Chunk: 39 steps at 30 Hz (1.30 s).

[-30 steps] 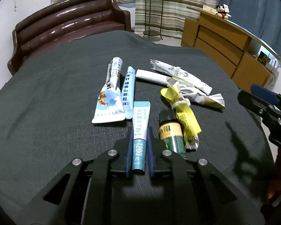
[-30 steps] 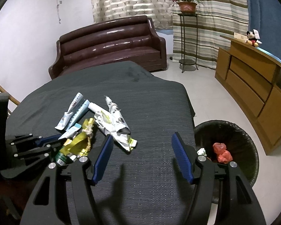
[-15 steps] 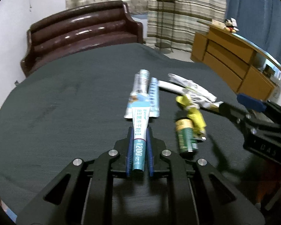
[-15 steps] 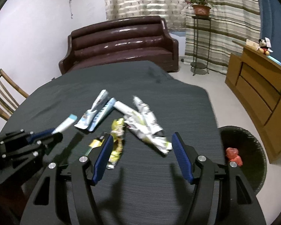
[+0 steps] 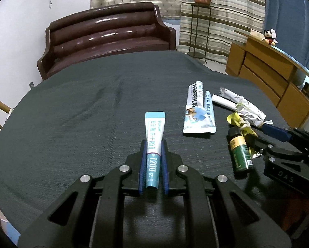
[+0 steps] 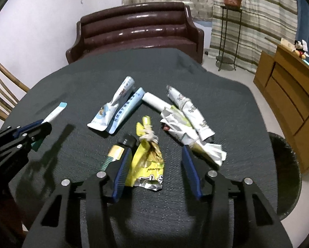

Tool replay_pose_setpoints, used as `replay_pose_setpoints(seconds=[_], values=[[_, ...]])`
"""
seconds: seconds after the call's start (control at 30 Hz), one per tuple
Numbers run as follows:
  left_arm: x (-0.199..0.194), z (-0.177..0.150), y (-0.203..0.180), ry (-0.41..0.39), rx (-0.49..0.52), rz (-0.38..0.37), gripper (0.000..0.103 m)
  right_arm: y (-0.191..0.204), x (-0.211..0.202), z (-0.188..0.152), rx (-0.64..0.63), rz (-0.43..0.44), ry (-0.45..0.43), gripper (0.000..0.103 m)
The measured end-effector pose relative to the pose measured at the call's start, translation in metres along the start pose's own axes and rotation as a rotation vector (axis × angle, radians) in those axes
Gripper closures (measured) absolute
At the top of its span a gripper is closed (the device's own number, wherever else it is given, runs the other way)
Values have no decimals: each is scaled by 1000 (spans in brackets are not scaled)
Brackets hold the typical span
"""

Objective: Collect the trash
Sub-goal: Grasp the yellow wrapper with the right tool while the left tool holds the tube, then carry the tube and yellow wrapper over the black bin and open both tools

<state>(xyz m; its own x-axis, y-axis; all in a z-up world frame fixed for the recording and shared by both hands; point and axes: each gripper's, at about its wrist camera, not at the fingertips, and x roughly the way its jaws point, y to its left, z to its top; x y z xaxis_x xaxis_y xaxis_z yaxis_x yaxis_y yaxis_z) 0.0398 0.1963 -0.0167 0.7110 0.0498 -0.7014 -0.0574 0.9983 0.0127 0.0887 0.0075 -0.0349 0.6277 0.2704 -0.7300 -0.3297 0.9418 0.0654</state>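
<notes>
A flat teal-and-white tube (image 5: pixel 153 144) printed "1200" is being clamped lengthwise, pointing forward, by the left gripper (image 5: pixel 153 144); a crumpled yellow foil wrapper (image 6: pixel 147 162) is being closed in on by the half-open right gripper (image 6: pixel 156 155).

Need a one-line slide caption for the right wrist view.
Right gripper, jaws closing, straddles a yellow wrapper on the dark table; pads not yet pressing it.

The left gripper (image 5: pixel 153 150) is clamped on a teal-and-white tube (image 5: pixel 153 142) above the dark tablecloth (image 5: pixel 82 124). To the tube's right lie two flattened blue-white tubes (image 5: pixel 199 111), then a green bottle (image 5: pixel 240 152) just beside a yellow wrapper (image 5: pixel 240 122), with the right gripper (image 5: pixel 278 138) beyond.
</notes>
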Motion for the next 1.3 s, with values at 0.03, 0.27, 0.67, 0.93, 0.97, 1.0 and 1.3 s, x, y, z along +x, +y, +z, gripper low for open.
replay_pose_setpoints(seconds=[0.03,0.27,0.67,0.93,0.97,1.0,1.3], values=[[1,0,1,2,-4,-2,90,1,2,-1,0,1,7,57],[3,-1,0,2,-18,-13,90,2,1,-2,-2,15,14,73],[-8,0,-26,-32,-6,-62,90,-6,-23,-7,-22,-5,-84,79],[-14,12,-67,-72,9,-123,90,-54,-51,-5,51,-69,-164,79],[-14,14,-75,-77,15,-132,90,-62,-55,-5,63,-82,-174,79],[-14,16,-82,-80,21,-141,90,-67,-56,-6,71,-92,-180,79],[-9,30,-153,-112,98,-196,90,-135,-71,-17,164,-215,-216,79]])
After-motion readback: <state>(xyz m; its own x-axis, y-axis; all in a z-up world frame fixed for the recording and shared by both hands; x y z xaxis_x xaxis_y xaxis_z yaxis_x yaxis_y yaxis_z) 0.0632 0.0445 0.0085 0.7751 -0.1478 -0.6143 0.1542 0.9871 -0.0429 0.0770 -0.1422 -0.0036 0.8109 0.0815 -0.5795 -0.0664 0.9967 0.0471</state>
